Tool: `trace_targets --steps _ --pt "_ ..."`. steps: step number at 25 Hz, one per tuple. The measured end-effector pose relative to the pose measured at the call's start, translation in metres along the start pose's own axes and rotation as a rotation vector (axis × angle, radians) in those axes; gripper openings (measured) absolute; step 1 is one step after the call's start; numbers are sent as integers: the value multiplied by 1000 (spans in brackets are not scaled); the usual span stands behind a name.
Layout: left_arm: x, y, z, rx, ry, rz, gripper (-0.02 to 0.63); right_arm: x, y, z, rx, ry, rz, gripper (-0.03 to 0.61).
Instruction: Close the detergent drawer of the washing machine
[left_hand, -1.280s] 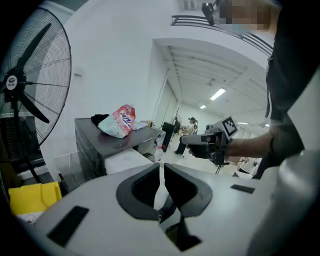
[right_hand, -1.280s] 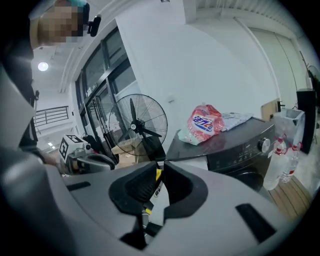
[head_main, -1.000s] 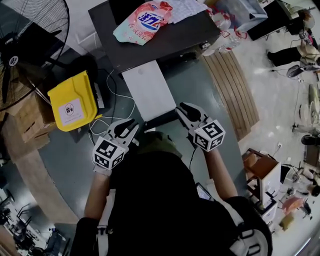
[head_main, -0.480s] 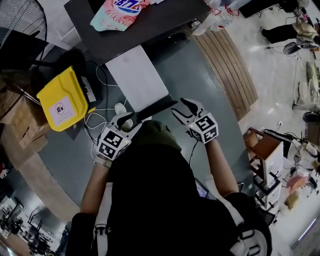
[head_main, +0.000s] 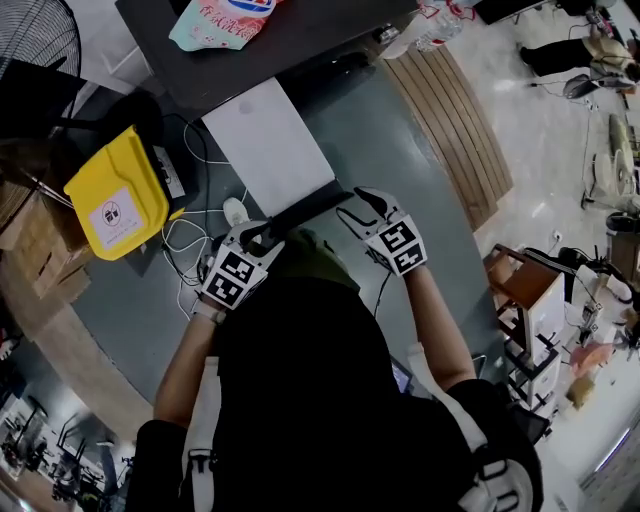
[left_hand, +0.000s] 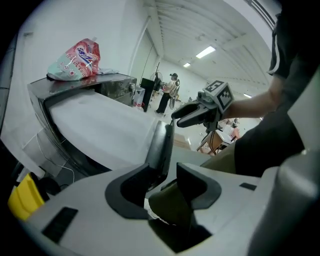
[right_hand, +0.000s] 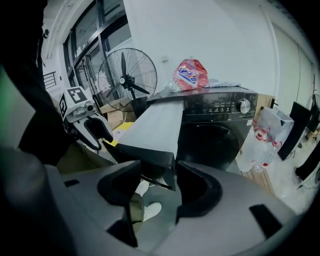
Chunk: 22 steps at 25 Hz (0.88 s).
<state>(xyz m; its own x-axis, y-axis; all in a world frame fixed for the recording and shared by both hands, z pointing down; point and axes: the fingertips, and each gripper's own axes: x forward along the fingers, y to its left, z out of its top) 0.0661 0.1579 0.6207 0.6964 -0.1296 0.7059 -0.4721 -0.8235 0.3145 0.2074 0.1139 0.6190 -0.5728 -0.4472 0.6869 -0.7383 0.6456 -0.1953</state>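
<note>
Our left gripper (head_main: 255, 236) has sunk to the near end of the detergent drawer (head_main: 270, 150), which juts far out of the washing machine (head_main: 290, 50). Its jaws have just opened wide astride the dark front panel (head_main: 305, 208), not pinching it. Our right gripper (head_main: 356, 208) has done likewise at the panel's other corner. The drawer is not yet closed, and we judge that an inward push comes next.

Grey floor (head_main: 400, 190) — white walls (right_hand: 200, 30)

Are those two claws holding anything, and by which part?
Nothing is held. The left claw and right claw have just been opening; the drawer's dark front panel sits between each one's jaws, near its two ends, unclamped.
</note>
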Motion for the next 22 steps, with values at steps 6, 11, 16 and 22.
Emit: trace_targets --steps 6,11,16,22 --pt "9 1 -11 37 28 3 97 9 3 -7 -32 25 -18 204" --pt "10 -3 -10 72 26 -30 71 9 3 -7 -33 29 -32 198" --pt "6 -4 -12 78 57 -72 67 9 4 -5 -19 47 -32 196" --pt "-2 4 -5 73 43 -102 66 9 4 8 8 26 -53 196"
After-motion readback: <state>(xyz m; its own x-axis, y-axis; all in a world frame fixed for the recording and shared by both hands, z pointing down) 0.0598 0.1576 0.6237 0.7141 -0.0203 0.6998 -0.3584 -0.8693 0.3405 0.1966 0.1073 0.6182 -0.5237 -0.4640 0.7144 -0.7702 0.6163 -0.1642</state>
